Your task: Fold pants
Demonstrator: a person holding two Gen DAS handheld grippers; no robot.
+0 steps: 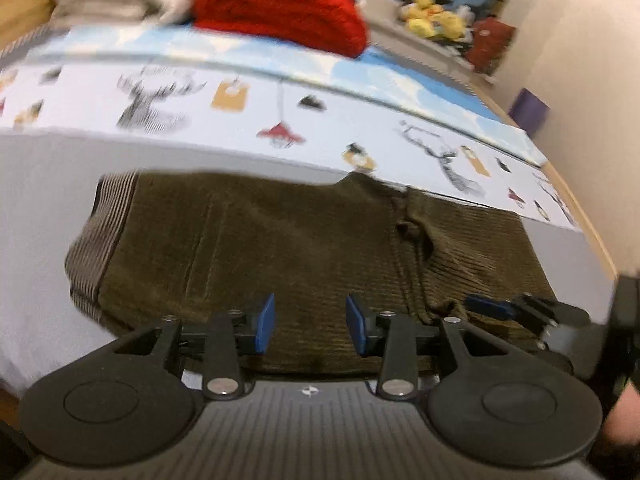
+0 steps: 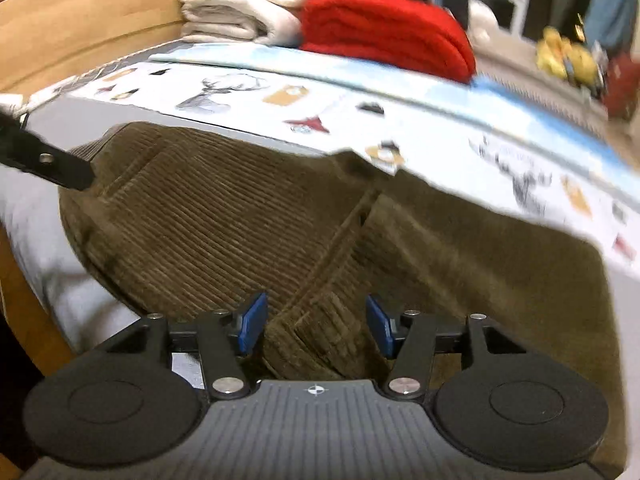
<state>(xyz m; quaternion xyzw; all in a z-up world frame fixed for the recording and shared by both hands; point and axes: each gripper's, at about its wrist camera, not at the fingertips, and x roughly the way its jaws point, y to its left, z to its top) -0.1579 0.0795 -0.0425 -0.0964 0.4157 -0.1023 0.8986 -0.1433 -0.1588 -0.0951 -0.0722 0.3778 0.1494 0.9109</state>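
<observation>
While brown corduroy pants [image 1: 248, 240] lie at the bed's [image 1: 36, 208] near edge, we hold left gripper [image 1: 310, 322] and right gripper [image 2: 316, 322] released; cloth bunches between the right's 2 pads.

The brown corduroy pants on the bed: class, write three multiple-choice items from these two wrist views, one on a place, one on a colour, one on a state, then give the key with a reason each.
1. Where do the brown corduroy pants lie?
A. on the grey sheet, in front of the patterned cover
B. on top of the red knit
C. on the floor

2. What colour is the folded knit beside the white folded stack?
A. blue
B. red
C. green

3. How does the right claw stand?
A. shut flat on the sheet
B. open, with a fold of the pants between its pads
C. holding the red knit

Key: 1 A, the pants rest on the sheet below the cover's edge; 2 B, the knit is plainly red; 3 B, a gap shows between each blue pad and the fold.
</observation>
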